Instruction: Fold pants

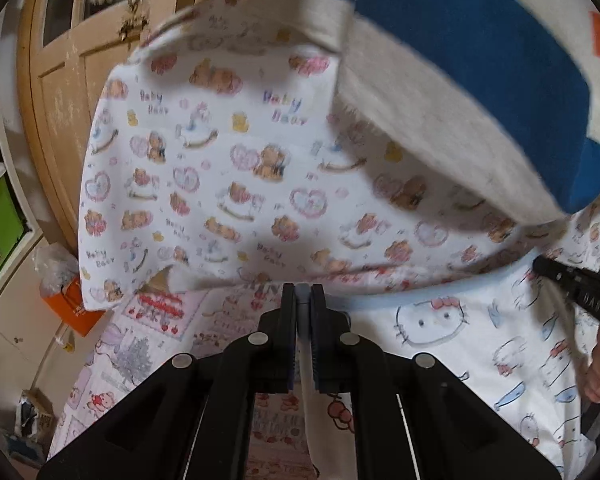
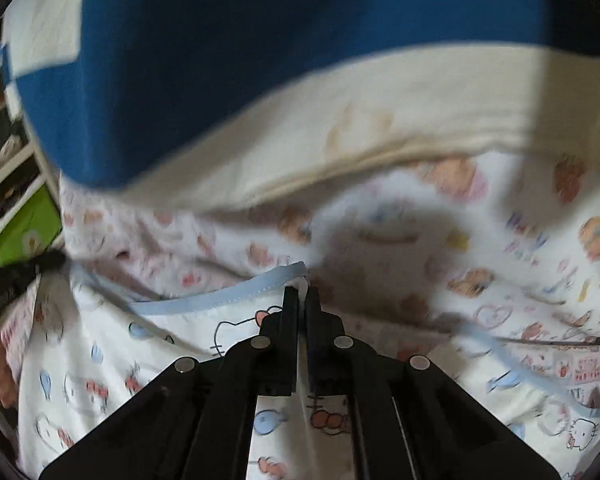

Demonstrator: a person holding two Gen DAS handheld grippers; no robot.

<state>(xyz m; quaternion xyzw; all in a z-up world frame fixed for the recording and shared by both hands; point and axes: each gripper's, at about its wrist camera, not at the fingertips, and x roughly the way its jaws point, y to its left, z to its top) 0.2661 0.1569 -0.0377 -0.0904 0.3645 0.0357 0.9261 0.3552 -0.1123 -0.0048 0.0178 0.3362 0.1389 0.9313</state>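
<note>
White cotton printed with cat faces, red bows and blue fish: these pants (image 1: 480,344) lie spread on a bed, half over a bear-print cloth (image 1: 220,152) and just in front of a blue-and-cream pillow (image 2: 260,60). I judge them light, limp and easy to crease, so they will sag between my two holds unless I keep them taut. The pale blue waistband (image 2: 228,294) is the firmest edge to take, and I am on it at both ends. My left tongs (image 1: 303,292) are clenched on a thin fold of the white fabric. My right tongs (image 2: 301,292) are clenched on the fabric at the blue band. Readable writing: "Baby Bear" repeats across the bear-print cloth; lettering on the pink patterned sheet (image 1: 132,344) is too blurred to read.
</note>
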